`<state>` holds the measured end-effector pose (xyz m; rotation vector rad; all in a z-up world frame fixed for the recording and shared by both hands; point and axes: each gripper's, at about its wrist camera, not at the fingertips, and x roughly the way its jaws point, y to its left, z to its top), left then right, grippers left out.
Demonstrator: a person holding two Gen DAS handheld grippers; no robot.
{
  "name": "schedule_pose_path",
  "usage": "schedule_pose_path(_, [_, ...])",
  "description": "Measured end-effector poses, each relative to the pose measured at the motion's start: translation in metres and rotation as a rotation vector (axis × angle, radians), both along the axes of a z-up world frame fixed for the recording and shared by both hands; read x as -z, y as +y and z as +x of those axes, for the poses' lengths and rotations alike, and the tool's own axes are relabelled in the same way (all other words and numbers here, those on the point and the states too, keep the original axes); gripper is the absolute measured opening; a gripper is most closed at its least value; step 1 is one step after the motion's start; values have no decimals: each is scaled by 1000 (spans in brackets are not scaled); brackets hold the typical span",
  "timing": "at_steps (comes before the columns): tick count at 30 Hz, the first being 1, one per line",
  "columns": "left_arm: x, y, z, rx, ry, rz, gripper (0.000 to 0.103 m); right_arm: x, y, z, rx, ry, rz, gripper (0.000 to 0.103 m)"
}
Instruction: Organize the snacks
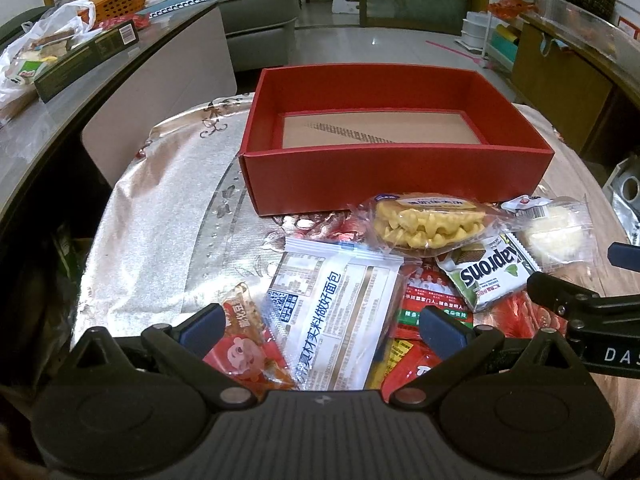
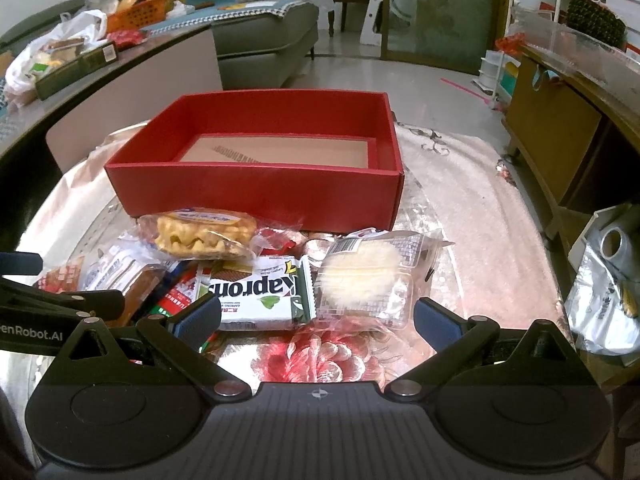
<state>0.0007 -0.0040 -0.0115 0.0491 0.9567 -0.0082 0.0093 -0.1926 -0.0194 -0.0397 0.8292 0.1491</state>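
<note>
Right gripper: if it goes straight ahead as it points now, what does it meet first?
Probably the clear-wrapped white pastry, lying just ahead of the open right gripper, with the green Kaprons wafer pack beside it. Depth is uncertain.

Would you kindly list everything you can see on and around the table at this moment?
red box: 1, red, brown floor, empty, far side of table
waffle pack: 1, yellow in clear wrap, before the box
wafer pack: 1, green-white, below the waffle
round pastry pack: 1, pale, clear wrap, right of the wafer
bread pack: 1, white, left part of pile
red snack packet: 1, red-orange, far left
tablecloth: 1, silver, floral
orange basket: 1, side counter
sofa: 1, grey, background
left gripper: jaws open, over the bread pack
right gripper: jaws open, near the pastry
</note>
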Motion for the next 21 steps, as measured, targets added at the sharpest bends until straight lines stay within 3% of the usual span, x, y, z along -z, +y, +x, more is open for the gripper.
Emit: schedule_pose_path(21, [0,-2,0,4,2,-1,99,3,2,1,-10,24,-2,103])
